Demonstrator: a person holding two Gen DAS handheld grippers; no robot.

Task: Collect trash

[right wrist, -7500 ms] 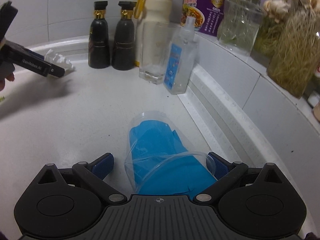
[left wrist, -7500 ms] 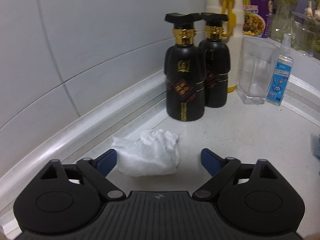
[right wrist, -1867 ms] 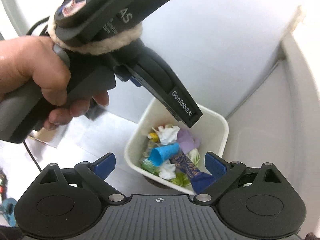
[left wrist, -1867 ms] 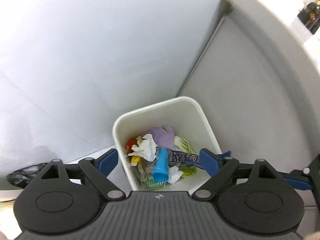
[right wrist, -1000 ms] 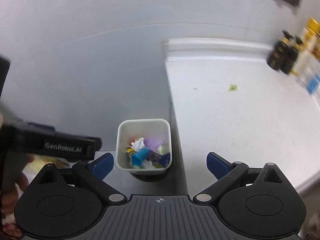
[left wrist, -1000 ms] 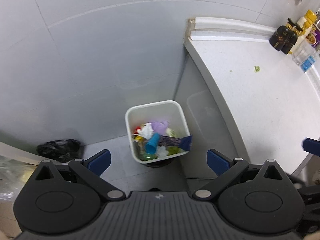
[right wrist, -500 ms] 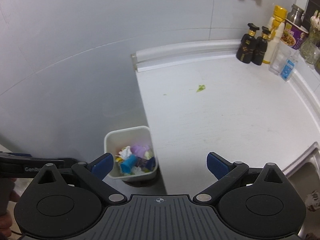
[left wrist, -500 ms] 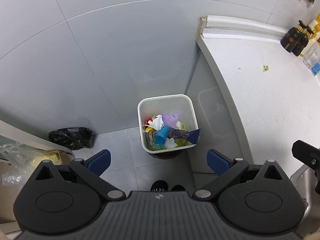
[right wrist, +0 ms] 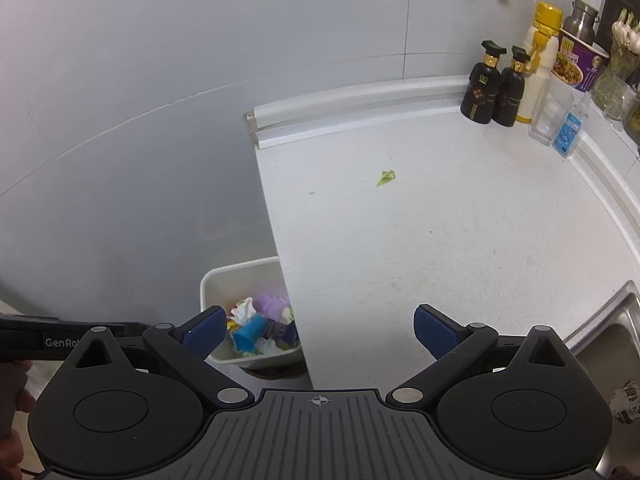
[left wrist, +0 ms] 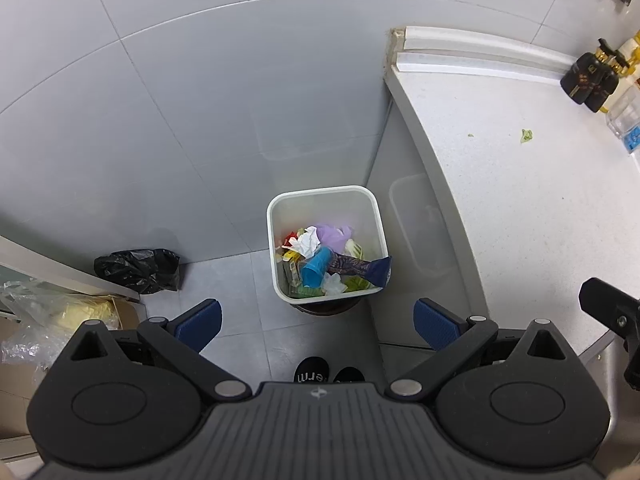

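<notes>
White countertop (right wrist: 460, 240) sitting beside floor bin (left wrist: 280, 216) holding trash, blue cup (left wrist: 316, 269) included. Left gripper (left wrist: 316, 316) and right gripper (right wrist: 318, 330) hovering high, jaws wide, carrying nothing. Likely between drops; green scrap (right wrist: 386, 177) lying mid-counter looks next, needing a narrow pinch.

The crumpled tissue (left wrist: 306, 241) that lay on the bench (right wrist: 440, 232) by the black bottles (right wrist: 494, 84) now sits in the white bin (left wrist: 280, 216), at centre frame of the left view, beside the blue cup (left wrist: 316, 269). Both tools have risen from the bin. The left tool (left wrist: 318, 320) is empty, jaws spread, high over the floor; the right tool (right wrist: 318, 330), once around the cup, now gapes empty over the bench edge.
</notes>
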